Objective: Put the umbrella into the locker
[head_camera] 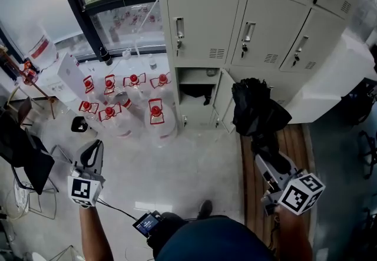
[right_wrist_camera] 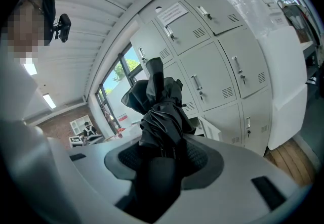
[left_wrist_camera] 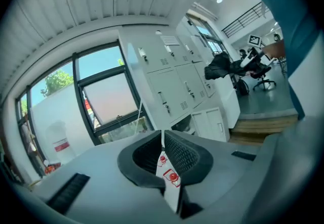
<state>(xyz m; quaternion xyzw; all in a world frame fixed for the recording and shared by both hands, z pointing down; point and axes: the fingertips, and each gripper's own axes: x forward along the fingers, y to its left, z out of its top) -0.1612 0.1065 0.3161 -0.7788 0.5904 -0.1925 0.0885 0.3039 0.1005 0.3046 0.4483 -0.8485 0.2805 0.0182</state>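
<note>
Right hand-held gripper (right_wrist_camera: 161, 160): clamped on handle end of black folded umbrella (head_camera: 257, 108), canopy pointing far, toward lockers.
Left hand-held gripper (left_wrist_camera: 163, 153): jaws narrowed to a sliver, tips meeting, nothing between; low at near left, well apart from umbrella.
Umbrella position: held in air, just right of the open compartment and in front of its door; not inside. Fabric loose and bunched.
Locker (head_camera: 197, 92): 1 bottom-row compartment open, door (head_camera: 224, 101) swung out to the right. Small dark thing inside at back, unclear what. Neighbouring doors shut.
Water jugs (head_camera: 155, 115): clear with red caps, clustered on floor (head_camera: 194, 165) left of open compartment, near window.
Wooden step (head_camera: 294, 142): at right, below right hand-held gripper, beside locker bank.
Person: 2 forearms at near edge, dark top between them.
</note>
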